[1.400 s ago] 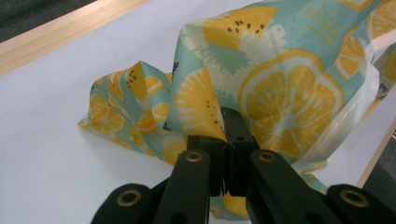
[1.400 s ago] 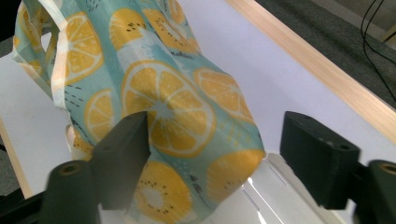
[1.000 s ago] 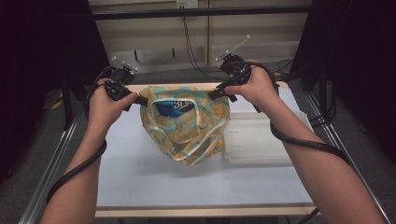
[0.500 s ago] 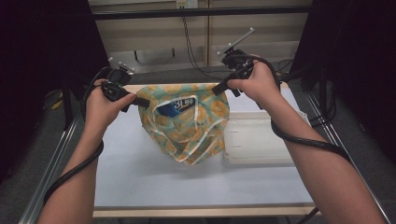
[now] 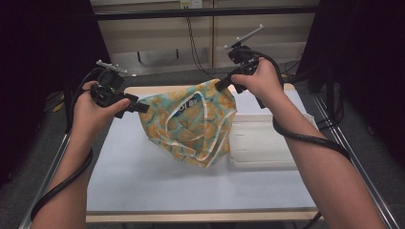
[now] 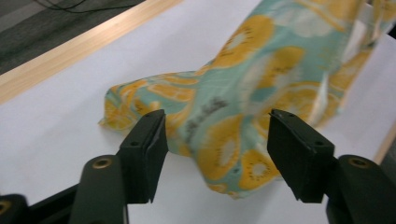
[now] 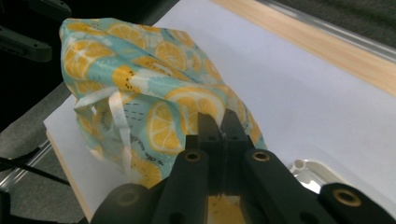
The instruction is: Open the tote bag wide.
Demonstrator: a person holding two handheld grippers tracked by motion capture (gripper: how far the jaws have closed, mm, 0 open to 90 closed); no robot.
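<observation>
A teal cloth bag point(image 5: 191, 125) printed with orange citrus slices and fitted with white handles hangs over the white table point(image 5: 143, 181), its lower part resting on it. My right gripper point(image 5: 220, 85) is shut on the bag's top right edge and holds it up; in the right gripper view the jaws point(image 7: 219, 122) pinch the cloth point(image 7: 140, 70). My left gripper point(image 5: 141, 107) stands at the bag's left edge. Its jaws have just been opening; in the left gripper view point(image 6: 217, 122) they stand apart, with the cloth point(image 6: 243, 84) lying beyond them, untouched by the pads.
A white plastic tray point(image 5: 260, 143) lies on the table right of the bag, under my right forearm. The table's wooden rim point(image 5: 157, 88) runs along the far side. Cables trail from both grippers.
My left gripper's jaws have opened and let go of the bag's left corner, drawing a little away. The bag has slumped toward the right, where my right gripper has shut on it.
</observation>
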